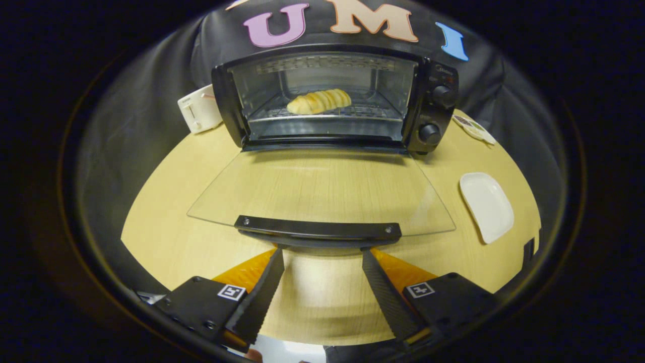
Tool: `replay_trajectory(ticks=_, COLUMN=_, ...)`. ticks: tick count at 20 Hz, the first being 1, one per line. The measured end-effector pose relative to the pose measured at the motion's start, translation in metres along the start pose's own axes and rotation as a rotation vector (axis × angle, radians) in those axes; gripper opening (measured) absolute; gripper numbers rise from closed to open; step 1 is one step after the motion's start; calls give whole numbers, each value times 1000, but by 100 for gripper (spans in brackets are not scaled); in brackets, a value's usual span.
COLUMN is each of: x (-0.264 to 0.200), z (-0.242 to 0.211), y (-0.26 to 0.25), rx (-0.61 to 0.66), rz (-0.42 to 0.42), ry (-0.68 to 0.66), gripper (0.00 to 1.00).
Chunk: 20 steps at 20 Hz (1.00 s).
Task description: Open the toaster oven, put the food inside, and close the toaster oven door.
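Toaster oven (pixel 335 98) on wooden table (pixel 166 222): glass door (pixel 322 189) laid flat open, bread roll (pixel 319 101) set on inner rack, gripper (pixel 322 252) held empty, fingers spread just below door handle (pixel 318 229), seemingly positioned for lifting the door shut; white plate (pixel 487 204) alongside.

Pale wood-grain counter (pixel 166 222), round-edged, backed by dark cloth. White pop-up toaster (pixel 199 115) standing at the far left edge. Empty white dish (pixel 486 205) with rounded corners lying flat toward the right. Small flat packet (pixel 473 127) farther back on the right, well apart from the dish, print too small to make out.
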<state>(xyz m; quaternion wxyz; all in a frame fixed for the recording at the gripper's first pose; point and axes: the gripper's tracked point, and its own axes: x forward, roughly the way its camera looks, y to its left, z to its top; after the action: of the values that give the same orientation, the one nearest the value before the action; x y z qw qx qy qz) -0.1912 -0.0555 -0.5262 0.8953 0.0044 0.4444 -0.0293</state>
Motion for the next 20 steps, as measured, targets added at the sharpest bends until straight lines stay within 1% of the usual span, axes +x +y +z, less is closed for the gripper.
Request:
replay_trajectory(ticks=5, x=-9, z=37, y=2, rx=10, rz=5, ry=-70, gripper=99)
replay_trajectory(ticks=8, x=-15, z=73, y=7, rx=40, rz=20, ry=-142, gripper=99)
replay_trajectory(ticks=13, x=-21, z=124, y=6, rx=67, rz=18, ry=-232, gripper=99)
replay_trajectory(ticks=20, x=-20, z=163, y=9, rx=103, rz=21, ry=-286, gripper=99)
